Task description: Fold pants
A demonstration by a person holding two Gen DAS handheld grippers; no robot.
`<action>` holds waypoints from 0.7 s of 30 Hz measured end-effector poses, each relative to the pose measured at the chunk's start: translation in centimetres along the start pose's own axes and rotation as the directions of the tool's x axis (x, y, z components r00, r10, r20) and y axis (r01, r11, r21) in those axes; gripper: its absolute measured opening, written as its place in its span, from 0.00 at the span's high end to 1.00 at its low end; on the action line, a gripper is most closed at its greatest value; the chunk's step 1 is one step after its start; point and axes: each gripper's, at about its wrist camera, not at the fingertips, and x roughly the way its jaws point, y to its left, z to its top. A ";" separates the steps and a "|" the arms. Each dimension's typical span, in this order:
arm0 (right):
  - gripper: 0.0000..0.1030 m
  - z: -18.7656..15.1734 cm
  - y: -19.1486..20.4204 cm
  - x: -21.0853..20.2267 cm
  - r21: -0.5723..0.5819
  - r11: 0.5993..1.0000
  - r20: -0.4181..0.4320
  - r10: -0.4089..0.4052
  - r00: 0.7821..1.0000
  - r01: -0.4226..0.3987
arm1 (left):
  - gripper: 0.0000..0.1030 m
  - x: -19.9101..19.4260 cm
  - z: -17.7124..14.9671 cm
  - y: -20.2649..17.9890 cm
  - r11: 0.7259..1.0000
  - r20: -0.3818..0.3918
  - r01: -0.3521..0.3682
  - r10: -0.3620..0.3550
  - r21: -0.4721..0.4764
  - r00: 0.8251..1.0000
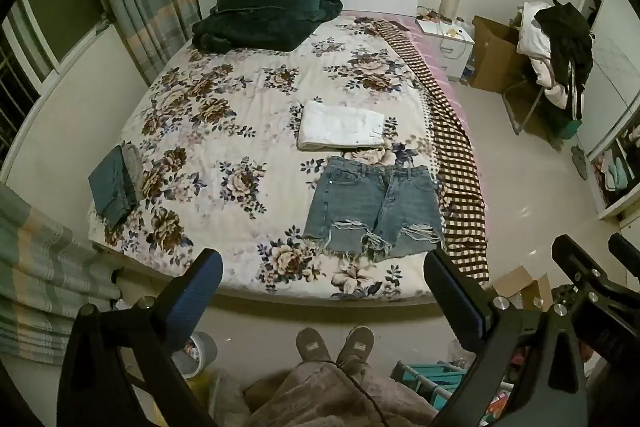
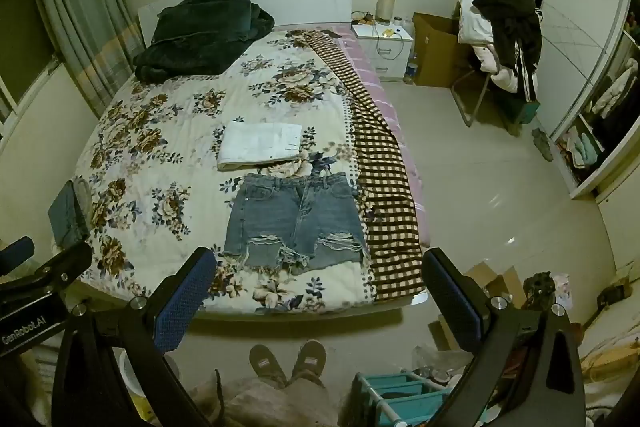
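Your left gripper [image 1: 324, 287] and right gripper [image 2: 320, 283] both hang with fingers spread wide and nothing between them, above your slippers [image 2: 288, 363] at 6 o'clock. Just beyond, at 12 o'clock, the denim shorts [image 2: 296, 219] lie flat near the foot of the floral bed [image 2: 160, 155]. Past their waistband sits a folded white garment [image 2: 260, 145]; a dark blanket [image 2: 200, 39] is heaped by the headboard at 11 o'clock.

Frayed blue denim shorts [image 1: 374, 205] lie on a matt quilted cloth bedspread [image 1: 224, 131] (floor tiles [image 2: 492, 187] glossy).
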 end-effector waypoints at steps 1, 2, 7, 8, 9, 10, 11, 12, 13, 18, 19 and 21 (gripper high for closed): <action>0.00 0.0 0.1 0.0 -0.006 1.000 -0.002 -0.009 1.000 0.009 | 0.00 0.0 0.0 0.0 1.000 -0.001 0.001 -0.001 -0.001 1.000; 0.00 0.0 0.0 0.0 -0.004 1.000 -0.002 -0.003 1.000 0.003 | 0.00 0.0 0.0 0.0 1.000 -0.005 0.004 -0.004 -0.001 1.000; 0.00 0.1 0.0 0.1 -0.004 1.000 -0.002 -0.003 1.000 0.003 | 0.00 0.0 0.0 0.1 1.000 -0.006 0.010 -0.010 -0.003 1.000; 0.00 0.1 0.0 0.1 -0.004 1.000 0.000 -0.003 1.000 0.003 | 0.00 0.0 0.0 0.1 1.000 -0.006 0.011 -0.011 -0.001 1.000; 0.00 0.2 -0.1 0.1 -0.004 1.000 0.000 -0.003 1.000 0.003 | 0.00 0.0 0.0 0.1 1.000 -0.008 0.009 -0.009 -0.006 1.000; 0.00 0.1 0.0 0.1 -0.003 1.000 -0.001 -0.004 1.000 0.004 | 0.00 0.1 0.0 0.1 1.000 -0.008 0.008 -0.008 -0.006 1.000; 0.00 0.1 0.0 0.1 -0.003 1.000 0.001 -0.005 1.000 0.005 | 0.00 0.0 0.0 0.1 1.000 -0.006 0.007 -0.007 -0.004 1.000; 0.00 0.1 0.0 0.0 -0.002 1.000 0.002 -0.005 1.000 0.005 | 0.00 0.0 0.0 0.1 1.000 -0.005 0.007 -0.007 -0.003 1.000; 0.00 0.1 0.0 0.0 -0.002 1.000 0.002 -0.005 1.000 0.005 | 0.00 0.0 0.0 0.1 1.000 -0.005 0.008 -0.008 -0.002 1.000; 0.00 0.0 -0.1 0.1 0.002 1.000 0.002 -0.006 1.000 0.006 | 0.00 0.1 0.0 0.1 1.000 -0.008 0.005 -0.005 -0.004 1.000; 0.00 0.2 0.1 0.0 -0.003 1.000 -0.002 -0.005 1.000 0.005 | 0.00 0.2 0.1 0.1 1.000 -0.008 0.005 -0.005 -0.003 1.000; 0.00 0.2 0.1 -0.1 -0.003 1.000 -0.001 -0.005 1.000 0.005 | 0.00 0.1 0.0 0.1 1.000 -0.009 0.006 -0.006 -0.006 1.000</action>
